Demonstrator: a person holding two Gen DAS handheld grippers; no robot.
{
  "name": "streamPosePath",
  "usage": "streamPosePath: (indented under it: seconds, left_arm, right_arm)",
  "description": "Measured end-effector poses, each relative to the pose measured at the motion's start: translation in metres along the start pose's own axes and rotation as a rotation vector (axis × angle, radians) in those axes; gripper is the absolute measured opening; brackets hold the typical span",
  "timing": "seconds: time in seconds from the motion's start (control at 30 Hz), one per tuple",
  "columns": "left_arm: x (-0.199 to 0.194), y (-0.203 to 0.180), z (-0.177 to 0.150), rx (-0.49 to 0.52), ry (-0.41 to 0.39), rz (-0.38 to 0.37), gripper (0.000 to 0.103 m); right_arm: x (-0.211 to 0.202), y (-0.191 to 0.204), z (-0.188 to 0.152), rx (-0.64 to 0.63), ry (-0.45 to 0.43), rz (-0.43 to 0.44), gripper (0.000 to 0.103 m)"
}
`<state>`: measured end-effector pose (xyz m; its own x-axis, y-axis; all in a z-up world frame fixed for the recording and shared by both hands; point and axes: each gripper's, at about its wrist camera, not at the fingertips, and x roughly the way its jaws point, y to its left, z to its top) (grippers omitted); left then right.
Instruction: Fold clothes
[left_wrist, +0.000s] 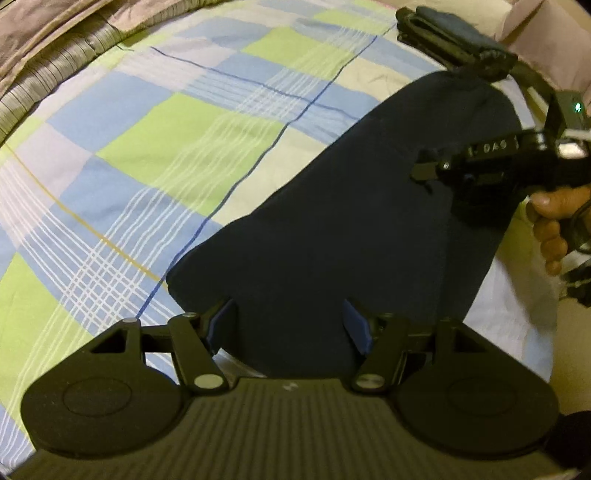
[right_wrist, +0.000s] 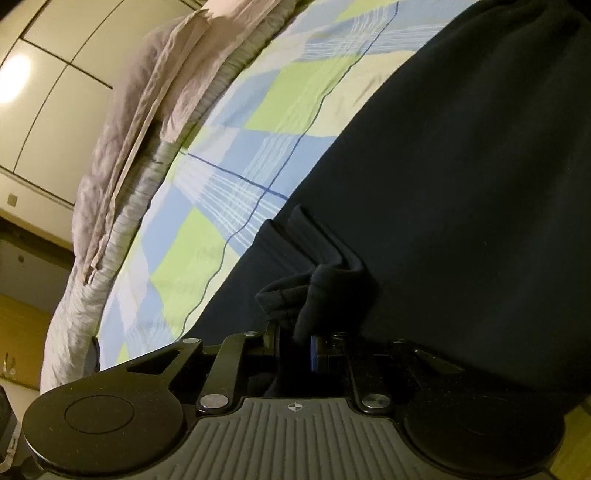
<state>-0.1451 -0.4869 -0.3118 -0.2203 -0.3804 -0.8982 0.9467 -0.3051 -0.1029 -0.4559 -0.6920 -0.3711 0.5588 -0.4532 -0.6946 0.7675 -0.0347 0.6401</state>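
Right hand-held gripper (left_wrist: 419, 171), marked "DAS", pinches the dark garment (left_wrist: 332, 229)

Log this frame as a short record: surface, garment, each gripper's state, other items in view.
surface: bed with checked sheet in blue, green and white
garment: dark navy garment spread on the sheet
left gripper: open, blue-padded fingers either side of the garment's near edge, not pressing it
right gripper: shut on a bunched fold of the garment
right hand: holding the right gripper's handle, at the garment's right side
other items: crumpled pinkish bedding along the bed's far edge
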Motion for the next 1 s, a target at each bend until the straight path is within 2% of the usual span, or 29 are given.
streamPosePath:
  seconds: [0.07, 0.23, 0.37, 0.4, 0.43, 0.57, 0.63, 0.7, 0.73, 0.8, 0.93, 1.0]
  left_arm:
    - [0.003, -0.001, 0.001, 0.013, 0.004, 0.004, 0.062]
    - [0.003, -0.005, 0.005, 0.042, -0.004, -0.012, 0.062]
    - [-0.008, 0.010, 0.006, 0.034, -0.021, 0.003, 0.061]
    - [-0.015, 0.019, 0.005, 0.032, -0.029, 0.021, 0.061]
    - [-0.022, 0.028, 0.003, 0.035, -0.035, 0.039, 0.061]
    - [-0.035, 0.050, -0.008, 0.148, -0.015, 0.115, 0.061]
    - [-0.039, 0.055, -0.015, 0.218, -0.004, 0.138, 0.061]
    - [-0.038, 0.054, -0.017, 0.242, -0.012, 0.107, 0.061]
    - [-0.038, 0.053, -0.017, 0.252, -0.017, 0.090, 0.061]
    - [-0.032, 0.048, -0.015, 0.280, -0.033, 0.060, 0.061]
    - [-0.006, 0.041, -0.003, 0.343, -0.030, 0.005, 0.061]
    - [0.005, 0.042, 0.001, 0.355, -0.013, -0.010, 0.061]
  right_arm:
    - [0.000, -0.003, 0.002, -0.004, 0.002, -0.004, 0.012]
    - [-0.012, -0.014, -0.001, 0.062, -0.055, -0.041, 0.012]
    - [-0.003, -0.021, 0.008, 0.064, -0.013, -0.035, 0.014]
    - [-0.007, -0.019, 0.009, 0.048, -0.021, -0.042, 0.018]
    - [-0.012, -0.017, 0.011, 0.032, -0.028, -0.050, 0.031]
    - [-0.039, -0.027, -0.003, -0.034, -0.044, -0.115, 0.048]
    - [-0.052, -0.019, -0.023, -0.050, -0.027, -0.101, 0.049]
    - [-0.059, -0.010, -0.052, -0.068, 0.034, -0.014, 0.049]
    - [-0.057, -0.004, -0.066, -0.093, 0.079, 0.027, 0.049]
    - [-0.046, 0.017, -0.098, -0.260, 0.149, 0.005, 0.049]
    - [-0.025, 0.047, -0.137, -0.587, 0.073, -0.134, 0.048]
    - [-0.015, 0.055, -0.146, -0.676, 0.039, -0.154, 0.048]
